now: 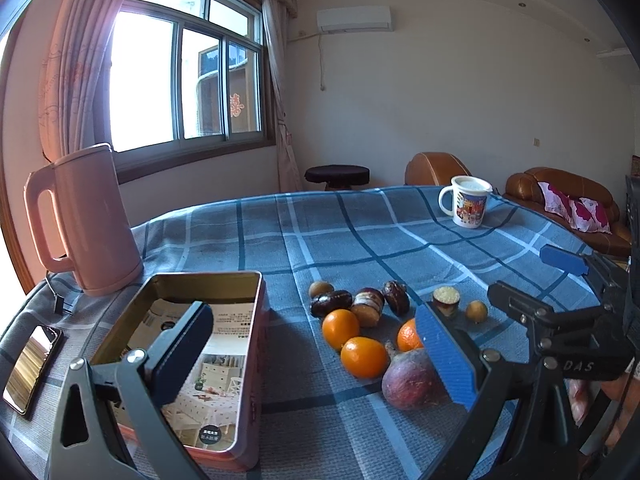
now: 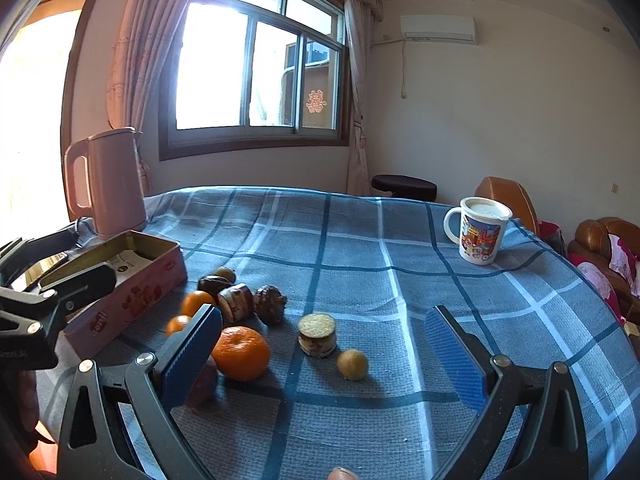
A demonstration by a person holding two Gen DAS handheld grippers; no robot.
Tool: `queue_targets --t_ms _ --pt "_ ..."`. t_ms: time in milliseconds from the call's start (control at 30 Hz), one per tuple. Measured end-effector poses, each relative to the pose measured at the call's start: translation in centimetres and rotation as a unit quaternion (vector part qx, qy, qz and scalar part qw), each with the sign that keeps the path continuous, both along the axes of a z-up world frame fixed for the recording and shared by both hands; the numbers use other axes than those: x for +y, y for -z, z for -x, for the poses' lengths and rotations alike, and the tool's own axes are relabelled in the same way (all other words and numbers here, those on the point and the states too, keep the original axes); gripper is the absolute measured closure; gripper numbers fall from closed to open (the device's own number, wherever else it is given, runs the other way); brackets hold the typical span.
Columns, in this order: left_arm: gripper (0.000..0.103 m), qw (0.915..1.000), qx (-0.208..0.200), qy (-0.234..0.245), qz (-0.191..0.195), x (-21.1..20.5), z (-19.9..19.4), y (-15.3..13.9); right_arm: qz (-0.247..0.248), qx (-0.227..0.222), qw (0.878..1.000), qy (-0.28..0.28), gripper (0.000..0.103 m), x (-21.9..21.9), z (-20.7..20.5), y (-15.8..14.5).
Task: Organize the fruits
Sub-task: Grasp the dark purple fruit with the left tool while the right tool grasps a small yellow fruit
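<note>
Fruits lie in a loose pile on the blue checked cloth: oranges (image 1: 340,328) (image 2: 240,353), a purple round fruit (image 1: 410,379), dark dates (image 1: 330,303), cut sugarcane pieces (image 1: 446,298) (image 2: 317,335) and small brown longans (image 1: 476,311) (image 2: 352,364). An open pink tin box (image 1: 224,280) (image 2: 132,300) with a printed paper inside stands left of the pile. My left gripper (image 1: 316,360) is open and empty, one finger over the tin, the other by the purple fruit. My right gripper (image 2: 324,356) is open and empty, straddling the sugarcane piece and a longan.
A pink kettle (image 1: 86,220) (image 2: 108,184) stands behind the tin. A phone (image 1: 32,368) lies at the left table edge. A lidded printed mug (image 1: 469,202) (image 2: 480,230) stands at the far right. Brown sofas (image 1: 568,200) lie beyond the table.
</note>
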State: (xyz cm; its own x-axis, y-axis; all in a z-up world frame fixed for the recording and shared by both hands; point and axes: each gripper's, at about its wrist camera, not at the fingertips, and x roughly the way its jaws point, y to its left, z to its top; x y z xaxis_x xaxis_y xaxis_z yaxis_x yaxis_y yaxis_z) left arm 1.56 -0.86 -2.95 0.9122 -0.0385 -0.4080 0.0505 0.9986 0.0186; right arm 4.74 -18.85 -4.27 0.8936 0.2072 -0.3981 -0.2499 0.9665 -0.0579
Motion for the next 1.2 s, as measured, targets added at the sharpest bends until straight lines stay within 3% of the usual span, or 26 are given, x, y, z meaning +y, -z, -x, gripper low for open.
queue_targets --t_ms 200,300,367,500,633,733,833,1067,1200 --pt "0.002 0.9985 0.043 0.034 0.002 -1.6 -1.2 2.0 0.01 0.045 0.998 0.031 0.003 -1.9 -2.4 1.9" --pt "0.007 0.9967 0.062 0.052 0.006 -2.3 -1.5 2.7 0.031 0.067 0.997 0.035 0.014 -2.0 -3.2 2.8" --pt "0.011 0.9952 0.074 0.063 0.004 -2.9 -1.7 3.2 0.027 0.088 0.995 0.025 0.029 -2.1 -3.6 3.3" --pt "0.022 0.9929 0.086 0.082 -0.005 -3.6 -1.9 3.4 0.037 0.106 0.994 0.012 0.031 -1.7 -4.1 3.6" --pt "0.023 0.9889 0.103 0.107 -0.009 -4.3 -2.2 3.7 0.049 0.142 0.989 -0.008 0.046 -1.1 -5.3 4.4" --pt "0.023 0.9852 0.116 0.125 -0.014 -5.0 -2.6 3.9 0.052 0.165 0.985 -0.023 0.051 -0.9 -5.9 4.9" --pt "0.023 0.9816 0.132 0.138 -0.008 -5.1 -3.3 4.0 0.051 0.178 0.982 -0.029 0.054 -0.8 -6.2 5.1" --pt "0.029 0.9788 0.138 0.149 -0.026 -5.9 -3.5 4.3 0.043 0.193 0.979 -0.048 0.076 -0.6 -6.2 5.4" --pt "0.029 0.9772 0.146 0.152 -0.027 -5.9 -3.7 4.4 0.041 0.191 0.979 -0.053 0.076 -0.5 -6.1 5.4"
